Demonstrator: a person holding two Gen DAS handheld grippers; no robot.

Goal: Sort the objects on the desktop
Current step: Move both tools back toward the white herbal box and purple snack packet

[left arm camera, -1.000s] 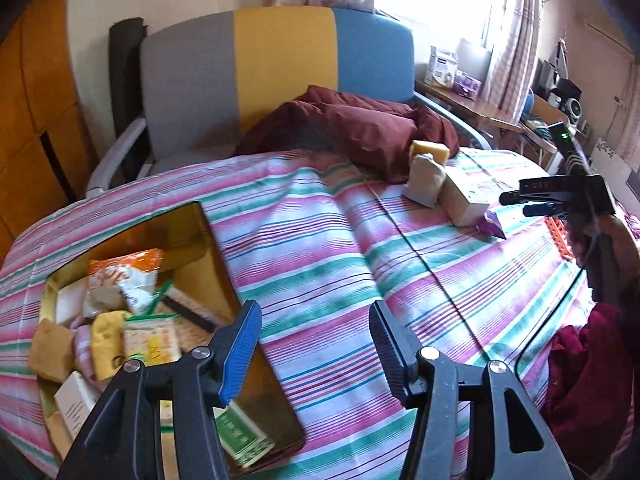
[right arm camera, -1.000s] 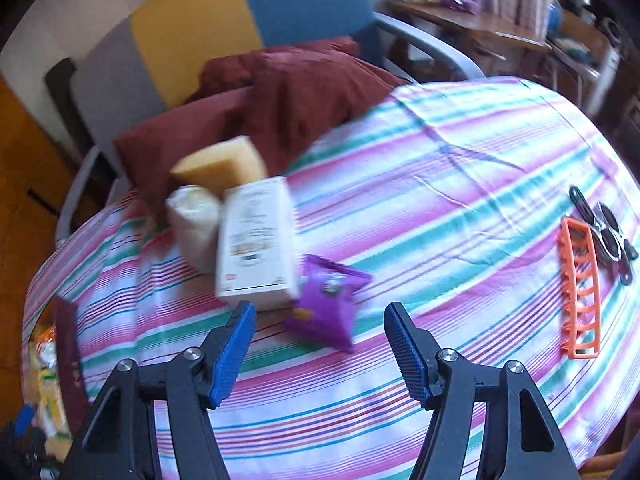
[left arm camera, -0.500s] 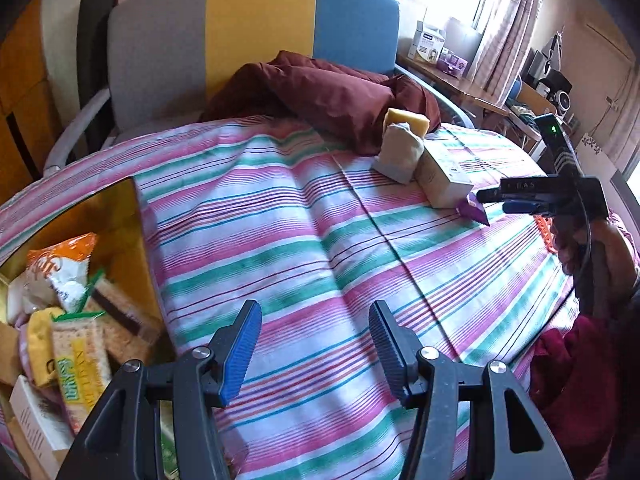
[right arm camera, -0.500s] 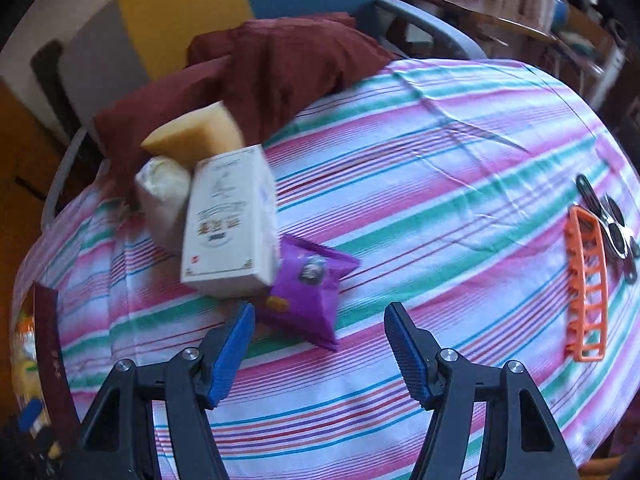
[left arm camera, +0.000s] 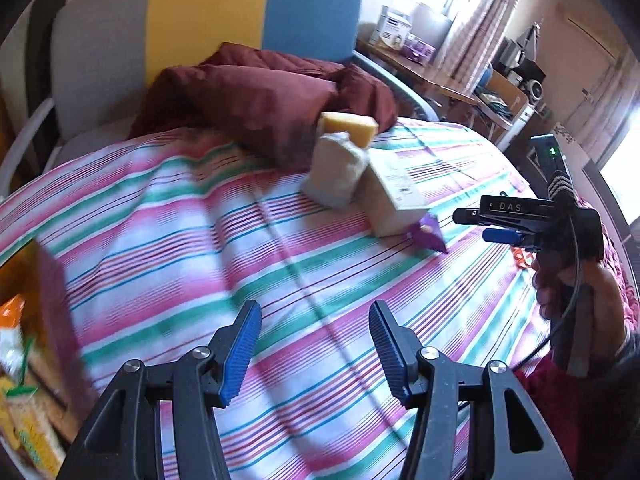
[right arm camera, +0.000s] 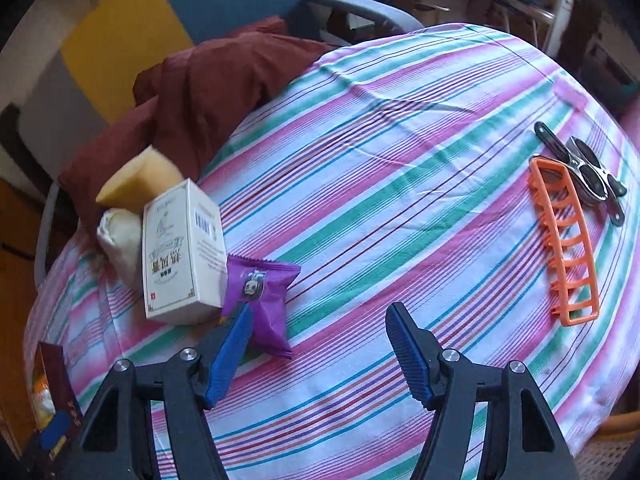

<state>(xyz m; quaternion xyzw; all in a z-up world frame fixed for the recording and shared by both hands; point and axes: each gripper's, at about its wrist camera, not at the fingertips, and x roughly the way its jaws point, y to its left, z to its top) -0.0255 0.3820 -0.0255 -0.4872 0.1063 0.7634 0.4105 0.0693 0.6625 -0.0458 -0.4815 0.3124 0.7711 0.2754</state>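
A purple snack packet (right arm camera: 260, 292) lies on the striped tablecloth against a white printed box (right arm camera: 182, 252). Behind them are a white pouch (right arm camera: 120, 236) and a yellow sponge (right arm camera: 140, 178). My right gripper (right arm camera: 318, 320) hovers open just over the packet, its left finger above the packet's near edge and nothing pinched. In the left wrist view the same group shows as packet (left arm camera: 430, 234), box (left arm camera: 394, 196), pouch (left arm camera: 336, 172) and sponge (left arm camera: 350, 126), with the right gripper (left arm camera: 470, 224) beside the packet. My left gripper (left arm camera: 316, 332) is open and empty over bare cloth.
A gold-lined box of snacks (left arm camera: 24, 360) sits at the table's left edge. An orange plastic claw clip (right arm camera: 564, 244) and metal clips (right arm camera: 588, 172) lie at the right. A dark red cushion (left arm camera: 260, 100) rests on the chair behind the table.
My left gripper has swung right, away from the snack box and out over the middle of the cloth. My right gripper has rolled and closed in on the purple packet.
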